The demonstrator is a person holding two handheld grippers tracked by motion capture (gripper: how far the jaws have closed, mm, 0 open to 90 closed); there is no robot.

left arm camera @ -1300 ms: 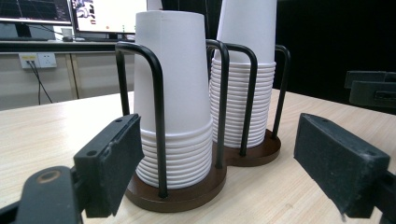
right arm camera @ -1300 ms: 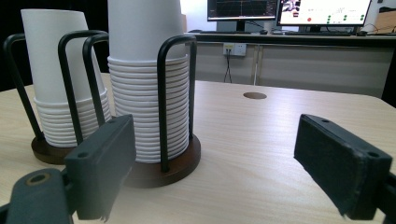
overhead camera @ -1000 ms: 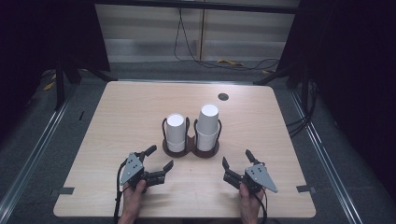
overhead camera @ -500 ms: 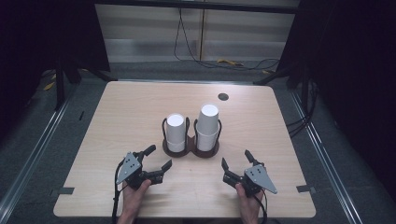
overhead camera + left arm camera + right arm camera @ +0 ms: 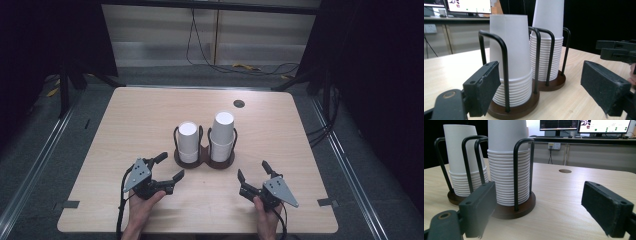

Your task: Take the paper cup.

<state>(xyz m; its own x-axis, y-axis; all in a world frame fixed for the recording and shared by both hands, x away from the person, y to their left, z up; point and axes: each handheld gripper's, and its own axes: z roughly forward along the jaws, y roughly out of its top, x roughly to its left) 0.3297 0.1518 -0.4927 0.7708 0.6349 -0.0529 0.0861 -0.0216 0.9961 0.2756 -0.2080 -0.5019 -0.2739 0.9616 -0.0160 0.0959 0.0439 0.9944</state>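
Standing between and beyond both gaping grippers, left gripper (image 5: 167,166), right gripper (image 5: 253,173), cup stacks (image 5: 189,141), untouched

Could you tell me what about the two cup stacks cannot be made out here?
- Taller stack: its top is cut off by the upper edge in both gripper views.
- Shorter stack: the cup count is too small to tell in the high view.
- Holder: its base is mostly hidden under the cups.

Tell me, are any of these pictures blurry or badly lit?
High view: the table is evenly lit, its surroundings dark. Left gripper view: the cup stacks look sharp, the left claw slightly soft. Right gripper view: the right claw is soft, and the monitors glare bright.
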